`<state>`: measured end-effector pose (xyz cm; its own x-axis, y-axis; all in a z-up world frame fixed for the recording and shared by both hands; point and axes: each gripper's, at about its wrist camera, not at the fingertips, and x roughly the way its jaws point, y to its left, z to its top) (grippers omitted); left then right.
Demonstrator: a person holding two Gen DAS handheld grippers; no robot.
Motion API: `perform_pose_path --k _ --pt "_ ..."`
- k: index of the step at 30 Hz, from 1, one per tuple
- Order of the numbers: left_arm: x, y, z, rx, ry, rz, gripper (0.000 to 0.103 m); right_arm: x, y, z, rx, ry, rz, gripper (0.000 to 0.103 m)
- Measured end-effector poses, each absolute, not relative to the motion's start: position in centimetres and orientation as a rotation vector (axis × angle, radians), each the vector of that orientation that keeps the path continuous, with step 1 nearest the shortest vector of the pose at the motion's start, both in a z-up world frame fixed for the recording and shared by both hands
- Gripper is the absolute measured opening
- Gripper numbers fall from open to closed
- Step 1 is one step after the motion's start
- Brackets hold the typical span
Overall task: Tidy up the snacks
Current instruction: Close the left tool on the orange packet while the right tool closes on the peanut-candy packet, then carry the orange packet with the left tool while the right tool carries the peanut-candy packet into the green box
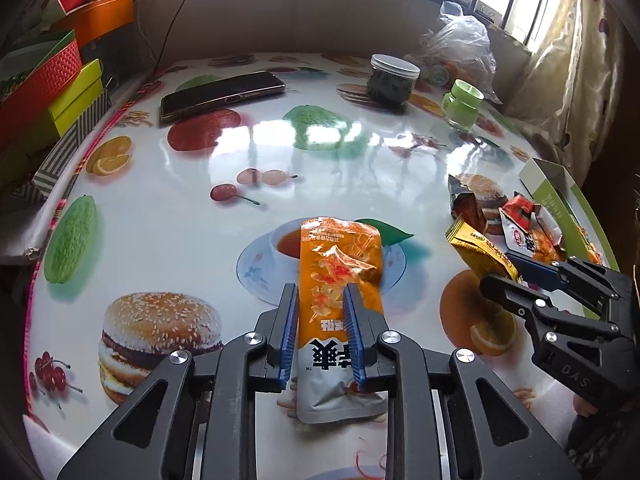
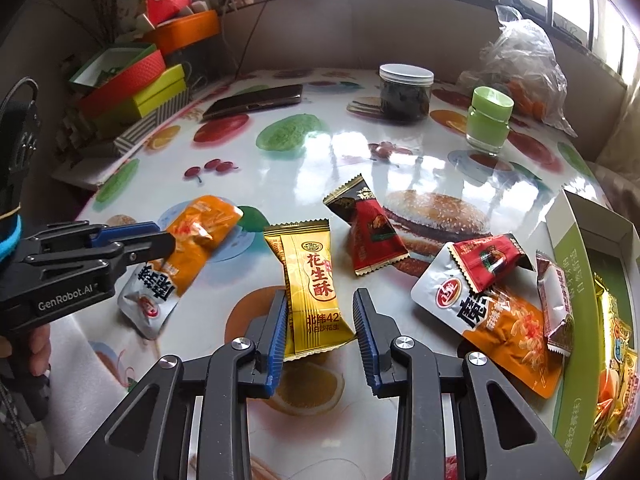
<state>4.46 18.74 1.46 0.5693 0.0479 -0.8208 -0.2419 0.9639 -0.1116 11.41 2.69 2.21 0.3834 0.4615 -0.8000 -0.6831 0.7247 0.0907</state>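
An orange and silver snack packet (image 1: pixel 340 264) lies lengthwise on the fruit-print table, and my left gripper (image 1: pixel 320 288) is shut on its middle, blue pads pressing both long edges. From the right wrist view the same packet (image 2: pixel 200 232) rests on the table under the left gripper (image 2: pixel 166 238). My right gripper (image 2: pixel 320 292) is shut on the lower end of a yellow peanut-crisp packet (image 2: pixel 312 280). That yellow packet (image 1: pixel 480 252) also shows pinched in the right gripper (image 1: pixel 500 270) at the right of the left wrist view.
Two red packets (image 2: pixel 370 236) (image 2: pixel 486 260), another orange packet (image 2: pixel 500 320) and a small pinkish one lie right of the yellow packet. A green box (image 2: pixel 568 248) with snacks stands at the right edge. Behind are a phone (image 2: pixel 256 100), a dark jar (image 2: pixel 404 92), a green jar (image 2: pixel 490 124) and a plastic bag (image 2: pixel 524 64).
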Motion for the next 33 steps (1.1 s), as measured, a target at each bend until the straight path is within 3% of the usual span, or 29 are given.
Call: perform_pose_path --k 5,7,8,19,26,33 --pt "4.4 18.6 1.2 -0.244 0.967 0.148 0.027 11.2 2.5 2.2 -0.266 0.921 0.737 0.031" --pt "4.4 18.4 1.1 -0.238 0.973 0.15 0.048 11.3 2.4 2.2 -0.263 0.923 0.736 0.031" --pt "4.4 18.1 1.1 -0.229 0.975 0.14 0.052 11.2 2.3 2.2 -0.262 0.922 0.735 0.031" --pt "5.0 16.3 0.3 -0.12 1.005 0.172 0.053 11.3 2.3 2.1 -0.258 0.927 0.735 0.031" --pt "4.7 16.6 0.4 -0.117 0.996 0.191 0.04 11.3 2.3 2.1 -0.258 0.927 0.735 0.031" --pt "4.5 16.8 0.6 -0.14 0.99 0.194 0.038 11.3 2.3 2.1 -0.256 0.925 0.733 0.031"
